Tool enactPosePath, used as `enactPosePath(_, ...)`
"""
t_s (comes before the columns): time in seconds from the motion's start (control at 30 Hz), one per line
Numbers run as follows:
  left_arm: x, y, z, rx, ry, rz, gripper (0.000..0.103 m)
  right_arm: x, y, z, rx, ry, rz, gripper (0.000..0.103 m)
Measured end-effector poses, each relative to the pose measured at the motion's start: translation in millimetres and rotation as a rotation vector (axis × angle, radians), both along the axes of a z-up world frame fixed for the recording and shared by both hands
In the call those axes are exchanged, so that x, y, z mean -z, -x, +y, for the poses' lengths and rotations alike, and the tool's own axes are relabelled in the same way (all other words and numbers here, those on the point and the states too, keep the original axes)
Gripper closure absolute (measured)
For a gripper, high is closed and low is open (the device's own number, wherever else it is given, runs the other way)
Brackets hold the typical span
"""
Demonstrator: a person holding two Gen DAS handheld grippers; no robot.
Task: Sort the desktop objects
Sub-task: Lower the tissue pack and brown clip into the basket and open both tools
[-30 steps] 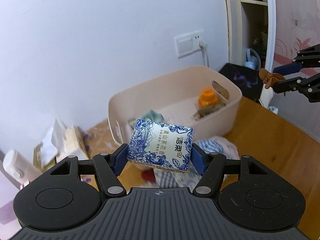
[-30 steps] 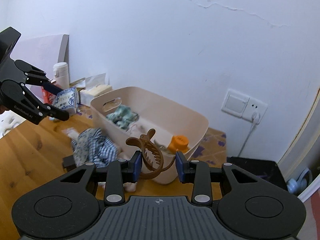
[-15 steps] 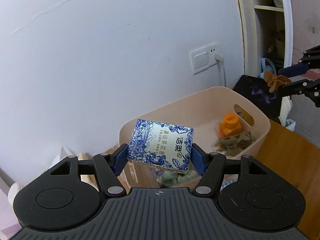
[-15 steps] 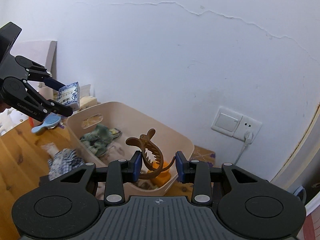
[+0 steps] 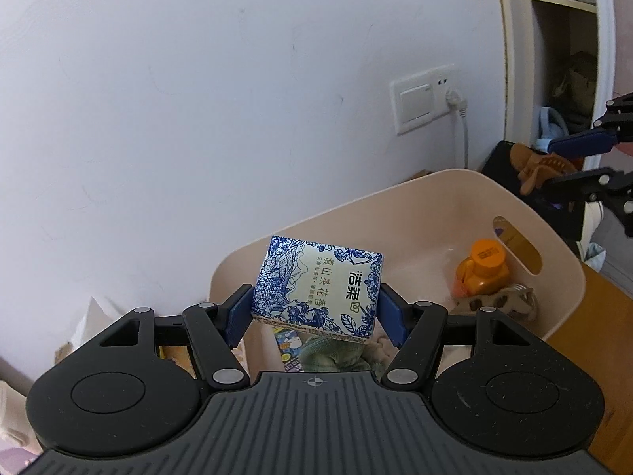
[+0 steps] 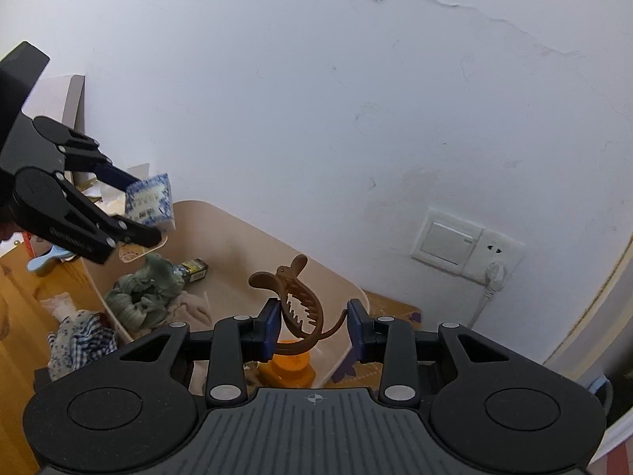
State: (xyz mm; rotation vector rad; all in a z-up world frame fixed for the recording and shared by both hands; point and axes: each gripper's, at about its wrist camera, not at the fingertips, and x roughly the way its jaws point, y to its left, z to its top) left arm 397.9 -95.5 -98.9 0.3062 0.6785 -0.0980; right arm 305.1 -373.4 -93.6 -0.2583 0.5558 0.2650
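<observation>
My left gripper (image 5: 316, 310) is shut on a blue-and-white tissue pack (image 5: 318, 287) and holds it above the near left end of the beige plastic bin (image 5: 415, 194). The pack also shows in the right wrist view (image 6: 150, 202). My right gripper (image 6: 314, 322) is shut on a brown hair claw clip (image 6: 300, 303) above the bin's right end (image 6: 237, 233); the clip also shows at the right of the left wrist view (image 5: 534, 168). In the bin lie an orange bottle (image 5: 480, 269), a green cloth (image 6: 146, 293) and a small box (image 6: 194, 267).
A wooden table (image 6: 19, 301) carries a checked cloth (image 6: 83, 340) and a blue brush (image 6: 47, 259) left of the bin. A white wall with a socket and plug (image 6: 467, 243) stands close behind. A shelf unit (image 5: 561, 59) is at the right.
Both grippers have moved in over the bin, each still holding its object. The tissue pack now hangs above the bin's left end and the clip above its right end.
</observation>
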Motion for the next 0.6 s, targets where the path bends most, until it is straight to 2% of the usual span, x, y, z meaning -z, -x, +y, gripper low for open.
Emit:
enactPosePath(0.33,35,-23,-1,-0.064,-0.02,0.107,0.036,34,-34,23,-0.04,0.042,0.13,0.069)
enactPosePath(0.5,47,-32,4,-0.108,-0.001,0.183,0.036,49,-45,31,-0.043,0.019,0.224,0.069)
enactPosePath(0.6,52,-36,6,-0.107,0.029,0.243,0.036,54,-47,37,-0.043,0.013,0.247,0.069)
